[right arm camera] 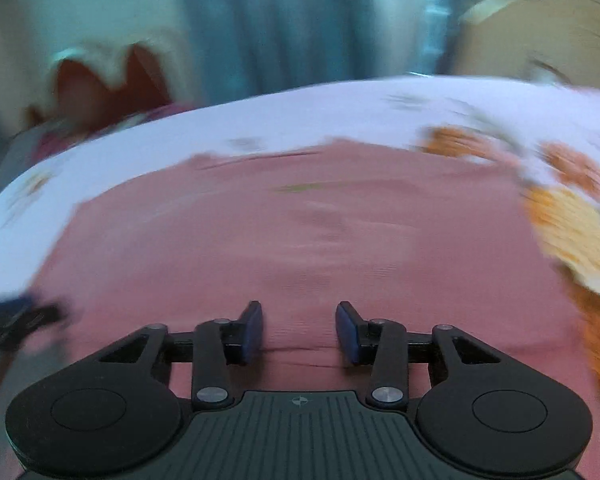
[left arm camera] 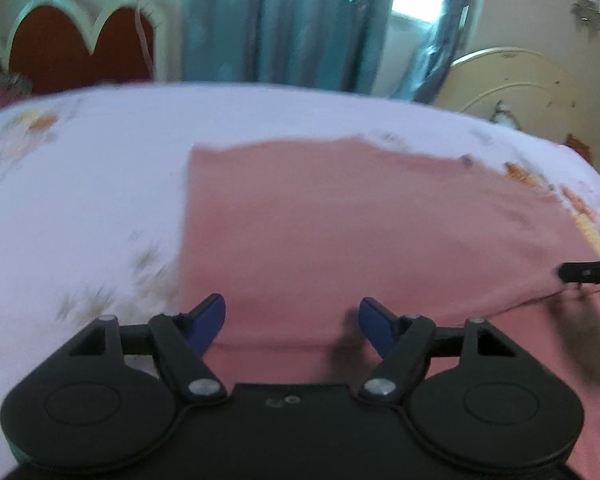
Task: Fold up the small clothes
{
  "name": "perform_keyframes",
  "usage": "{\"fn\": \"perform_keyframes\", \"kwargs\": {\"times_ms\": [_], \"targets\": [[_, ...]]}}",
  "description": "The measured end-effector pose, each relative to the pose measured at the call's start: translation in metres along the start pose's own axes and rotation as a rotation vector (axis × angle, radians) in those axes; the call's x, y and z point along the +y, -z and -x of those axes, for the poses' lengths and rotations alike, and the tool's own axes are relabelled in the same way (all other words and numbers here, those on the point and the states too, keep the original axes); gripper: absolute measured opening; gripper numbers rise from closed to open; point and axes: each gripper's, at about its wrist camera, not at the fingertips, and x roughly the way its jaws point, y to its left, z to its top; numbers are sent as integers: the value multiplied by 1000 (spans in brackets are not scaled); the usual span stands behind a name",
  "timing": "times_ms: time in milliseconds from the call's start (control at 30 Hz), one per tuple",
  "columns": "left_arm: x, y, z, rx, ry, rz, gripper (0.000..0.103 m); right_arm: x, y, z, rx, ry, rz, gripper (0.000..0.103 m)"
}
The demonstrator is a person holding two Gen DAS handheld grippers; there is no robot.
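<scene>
A pink garment (left arm camera: 340, 220) lies flat on a white floral bedsheet (left arm camera: 80, 184). In the left wrist view its left edge is straight and a hem runs near me. My left gripper (left arm camera: 292, 316) is open over the near edge, with nothing between its blue pads. My right gripper (right arm camera: 299, 330) is open just above the same garment (right arm camera: 300, 232), over a crease near the near hem. The right gripper's tip (left arm camera: 588, 272) shows at the right edge of the left wrist view, and the left gripper (right arm camera: 16, 316) shows blurred at the left of the right wrist view.
The bed has a red and cream headboard (left arm camera: 72, 44) at the far left and a cream footboard (left arm camera: 512, 84) at the far right. Teal curtains (left arm camera: 292, 20) hang behind the bed by a bright window. Orange flower prints (right arm camera: 572, 216) lie right of the garment.
</scene>
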Motion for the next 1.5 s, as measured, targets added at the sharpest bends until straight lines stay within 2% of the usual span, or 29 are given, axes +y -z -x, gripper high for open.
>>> {"fn": "perform_keyframes", "kwargs": {"times_ms": [67, 133, 233, 267, 333, 667, 767, 833, 900, 1100, 1200, 1300, 1367, 1400, 1500], "targets": [[3, 5, 2, -26, 17, -12, 72, -7, 1, -5, 14, -33, -26, 41], [-5, 4, 2, -27, -5, -46, 72, 1, -1, -3, 10, -13, 12, 41], [-8, 4, 3, -20, 15, -25, 73, 1, -1, 16, -65, -13, -7, 41], [-9, 4, 3, -18, 8, -28, 73, -1, 1, 15, -54, -7, -7, 41], [-12, 7, 2, -21, 5, -32, 73, 0, 5, -2, 28, 26, -2, 41], [-18, 12, 5, -29, -32, -55, 75, -3, 5, -6, 20, 6, 21, 41], [-21, 10, 8, -13, -44, -67, 78, -2, 6, 7, 19, -4, 20, 41], [-22, 9, 17, -18, -46, -60, 89, -6, 7, 24, -30, -9, 10, 41], [-24, 14, 28, -44, -75, -58, 95, -14, 11, 38, -52, -24, -20, 41], [-31, 21, 42, -84, -97, -95, 91, -24, 19, 59, -81, -64, -15, 41], [-28, 14, 36, -81, -74, -74, 90, -13, 15, 49, -82, -82, 27, 41], [-19, 6, 21, -76, -90, -63, 90, -6, 10, 30, -89, -66, 37, 41], [-9, 5, 3, -3, -68, -35, 90, -6, 9, 6, -16, -33, 35, 41], [-8, 6, -2, 6, -57, -58, 92, -8, 10, -5, 21, -1, 43, 41], [-15, 8, 0, 5, -72, -121, 92, -7, 6, -2, 25, -2, 62, 41]]}}
